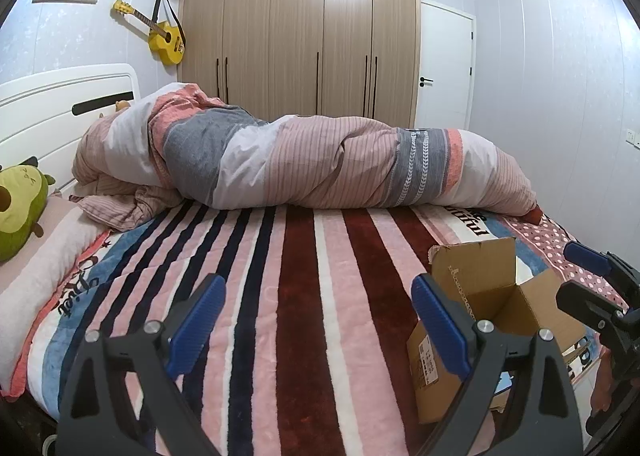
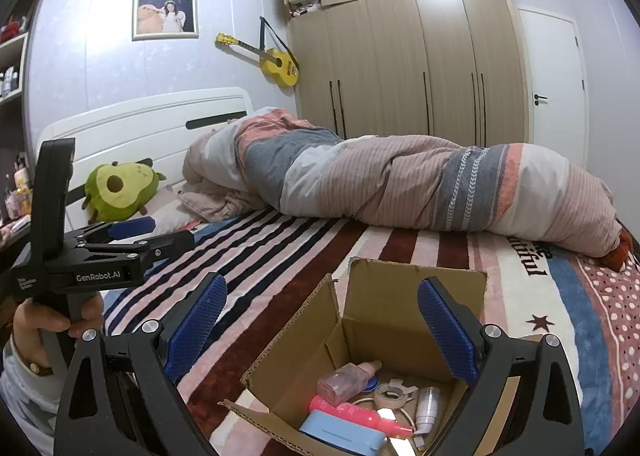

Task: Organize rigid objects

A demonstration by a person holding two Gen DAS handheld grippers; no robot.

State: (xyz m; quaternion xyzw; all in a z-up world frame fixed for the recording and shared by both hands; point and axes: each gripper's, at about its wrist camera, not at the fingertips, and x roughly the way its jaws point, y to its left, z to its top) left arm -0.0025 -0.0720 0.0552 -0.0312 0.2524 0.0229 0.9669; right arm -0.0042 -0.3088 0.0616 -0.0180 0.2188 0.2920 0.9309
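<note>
An open cardboard box (image 2: 380, 316) stands on the striped bed blanket; it also shows in the left wrist view (image 1: 492, 296) at the right. Inside lie a pink clear bottle (image 2: 344, 378), a pink tube (image 2: 352, 412), a light blue case (image 2: 340, 434), a tape roll (image 2: 394, 396) and a small white bottle (image 2: 426, 408). My right gripper (image 2: 322, 332) is open and empty, hovering over the box. My left gripper (image 1: 318, 328) is open and empty over the blanket, left of the box. The left gripper also shows in the right wrist view (image 2: 136, 228).
A rolled quilt (image 1: 312, 164) lies across the far side of the bed. An avocado plush (image 2: 120, 190) sits by the white headboard (image 2: 140, 124). A wardrobe (image 1: 300, 40) and a door (image 1: 444, 68) stand behind. Shelves (image 2: 12, 72) are at the left.
</note>
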